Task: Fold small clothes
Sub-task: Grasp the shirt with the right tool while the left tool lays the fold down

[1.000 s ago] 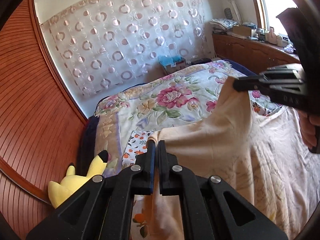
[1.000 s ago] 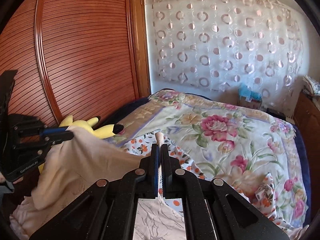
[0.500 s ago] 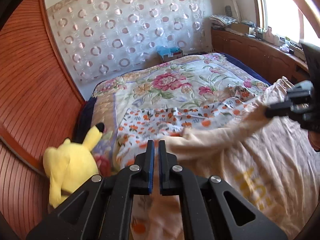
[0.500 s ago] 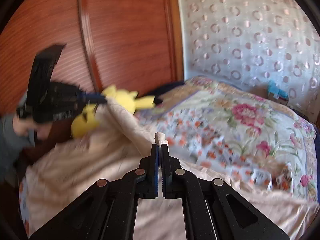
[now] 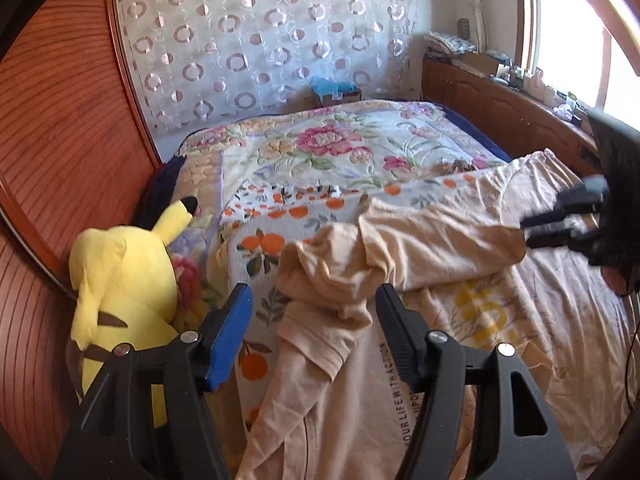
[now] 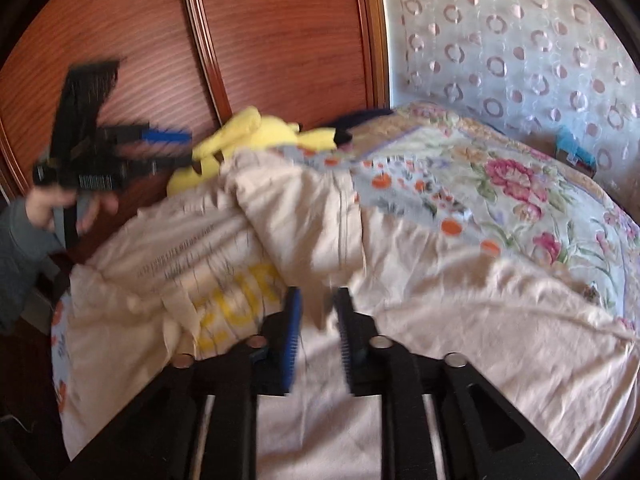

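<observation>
The cream shirt (image 5: 420,240) lies spread on the bed, its upper part folded over toward both tongs; a rumpled sleeve sits between the left gripper (image 5: 312,300) prongs, untouched; yellow print shows beside the fold.

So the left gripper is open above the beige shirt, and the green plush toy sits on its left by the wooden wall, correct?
One detail is wrong: the plush toy is yellow, as the left wrist view shows. The left gripper is indeed open above the beige shirt.
</observation>
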The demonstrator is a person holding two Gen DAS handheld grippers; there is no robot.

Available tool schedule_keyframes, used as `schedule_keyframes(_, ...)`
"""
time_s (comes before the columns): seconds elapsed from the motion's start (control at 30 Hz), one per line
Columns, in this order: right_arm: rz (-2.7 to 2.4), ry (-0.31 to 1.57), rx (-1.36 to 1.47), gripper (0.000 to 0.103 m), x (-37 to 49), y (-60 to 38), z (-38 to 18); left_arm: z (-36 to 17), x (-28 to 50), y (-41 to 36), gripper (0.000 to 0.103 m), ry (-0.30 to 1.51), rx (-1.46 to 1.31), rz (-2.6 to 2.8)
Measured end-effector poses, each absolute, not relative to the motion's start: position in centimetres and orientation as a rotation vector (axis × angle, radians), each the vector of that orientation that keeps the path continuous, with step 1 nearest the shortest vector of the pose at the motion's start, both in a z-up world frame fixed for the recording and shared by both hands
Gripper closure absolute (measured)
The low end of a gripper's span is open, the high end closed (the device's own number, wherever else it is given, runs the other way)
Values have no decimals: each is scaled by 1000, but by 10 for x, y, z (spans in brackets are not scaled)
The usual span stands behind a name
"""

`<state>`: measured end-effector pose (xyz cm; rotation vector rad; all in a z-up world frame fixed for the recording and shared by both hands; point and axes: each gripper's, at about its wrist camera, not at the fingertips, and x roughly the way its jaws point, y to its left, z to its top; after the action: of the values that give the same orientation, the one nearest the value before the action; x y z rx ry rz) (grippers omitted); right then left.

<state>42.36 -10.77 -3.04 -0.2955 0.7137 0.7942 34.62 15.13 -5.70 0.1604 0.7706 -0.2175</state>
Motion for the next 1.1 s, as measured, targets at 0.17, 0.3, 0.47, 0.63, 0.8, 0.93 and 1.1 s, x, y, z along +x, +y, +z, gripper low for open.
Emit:
schedule_keyframes(0.17, 789, 713, -255, 58, 458, -71, -26, -87, 352, 154, 38, 849, 159, -211)
schedule_keyframes(0.3, 790, 811, -205, 58, 502, -37, -44, -104, 359, 155, 38, 890, 173, -210)
schedule_keyframes(0.47, 741, 899, -191, 58, 555, -13, -64, -110, 365, 157, 38, 896, 160, -229)
schedule_keyframes(0.63, 765, 930, -194, 77, 563, 3, -66, -106, 373, 162, 38, 879, 166, -200)
schedule_keyframes(0.8, 784, 862, -242, 101, 550, 7, -58, -105, 385, 172, 38, 858, 185, -154)
schedule_keyframes(0.93, 849, 780, -201, 101, 525, 1, -35, -103, 397, 186, 38, 849, 166, -110)
schedule_keyframes(1.1, 942, 699, -185, 101, 477, -6, -6, -105, 413, 204, 38, 849, 145, -44)
